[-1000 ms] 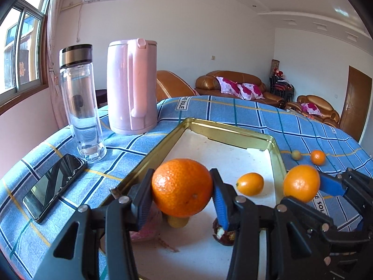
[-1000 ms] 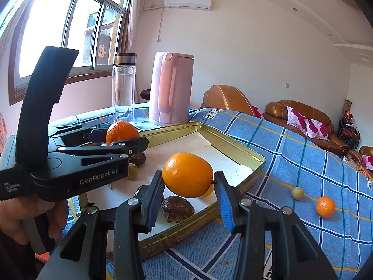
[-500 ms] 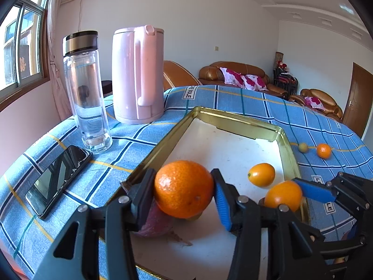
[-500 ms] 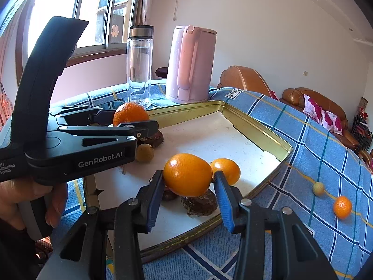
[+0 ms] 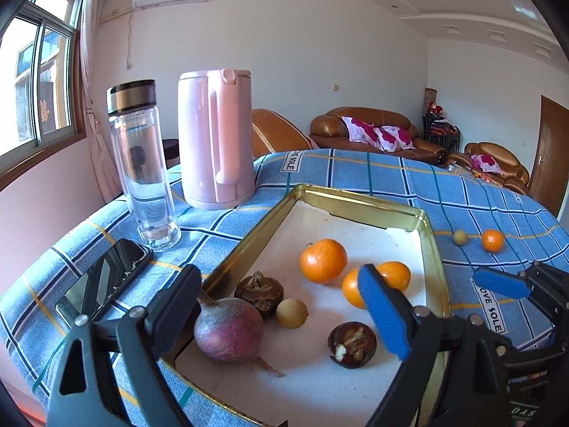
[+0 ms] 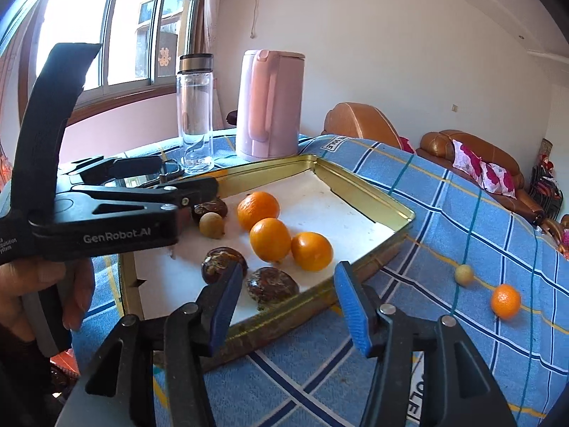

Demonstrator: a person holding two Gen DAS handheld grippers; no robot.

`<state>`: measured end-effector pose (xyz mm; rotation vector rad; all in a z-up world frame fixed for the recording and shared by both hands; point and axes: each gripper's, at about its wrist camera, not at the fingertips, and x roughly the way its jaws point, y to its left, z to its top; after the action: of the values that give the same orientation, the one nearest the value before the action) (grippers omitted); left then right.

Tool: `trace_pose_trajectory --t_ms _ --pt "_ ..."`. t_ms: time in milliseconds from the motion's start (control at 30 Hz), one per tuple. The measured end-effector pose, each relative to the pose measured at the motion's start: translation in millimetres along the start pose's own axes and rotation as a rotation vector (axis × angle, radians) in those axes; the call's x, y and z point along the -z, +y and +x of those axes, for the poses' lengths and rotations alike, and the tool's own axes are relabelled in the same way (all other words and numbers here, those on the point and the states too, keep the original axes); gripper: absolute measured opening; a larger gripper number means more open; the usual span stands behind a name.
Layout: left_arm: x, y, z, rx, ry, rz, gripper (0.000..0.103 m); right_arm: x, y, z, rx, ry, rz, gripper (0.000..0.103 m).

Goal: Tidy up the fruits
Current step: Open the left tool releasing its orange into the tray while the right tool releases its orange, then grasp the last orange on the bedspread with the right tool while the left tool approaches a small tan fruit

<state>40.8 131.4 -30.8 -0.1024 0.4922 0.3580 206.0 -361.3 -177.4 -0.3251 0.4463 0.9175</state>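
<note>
Now | I am opening both tongs, left tongs [image 5: 284, 306] and right tongs [image 6: 288, 302], holding nothing | oranges [image 6: 270, 238] are lying released together in tray [image 6: 370, 192] | small orange [image 6: 505, 300] is waiting on tabletop.

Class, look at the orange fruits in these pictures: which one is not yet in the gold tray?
The small orange fruit lying on the blue checked cloth, beside a small pale round fruit. The other three orange fruits sit inside the gold tray.
</note>
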Motion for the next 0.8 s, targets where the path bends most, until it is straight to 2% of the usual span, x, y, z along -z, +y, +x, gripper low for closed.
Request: trace_pose_trajectory --t_ms 267,433,600,800 --pt "-16 -23 -16 0.048 -0.037 0.023 0.094 6 -51 -29 0.116 -0.011 0.069 0.061" --pt "-29 -57 -27 0.091 -0.070 0.074 0.099 9 -89 -48 0.226 -0.008 0.121 0.061" --pt "-39 -105 -27 0.134 -0.085 0.123 0.103 11 -140 -65 0.327 0.011 0.250 0.063" --pt "-46 -163 4 0.168 -0.009 0.180 0.103 16 -187 -66 0.369 0.044 0.367 0.064"
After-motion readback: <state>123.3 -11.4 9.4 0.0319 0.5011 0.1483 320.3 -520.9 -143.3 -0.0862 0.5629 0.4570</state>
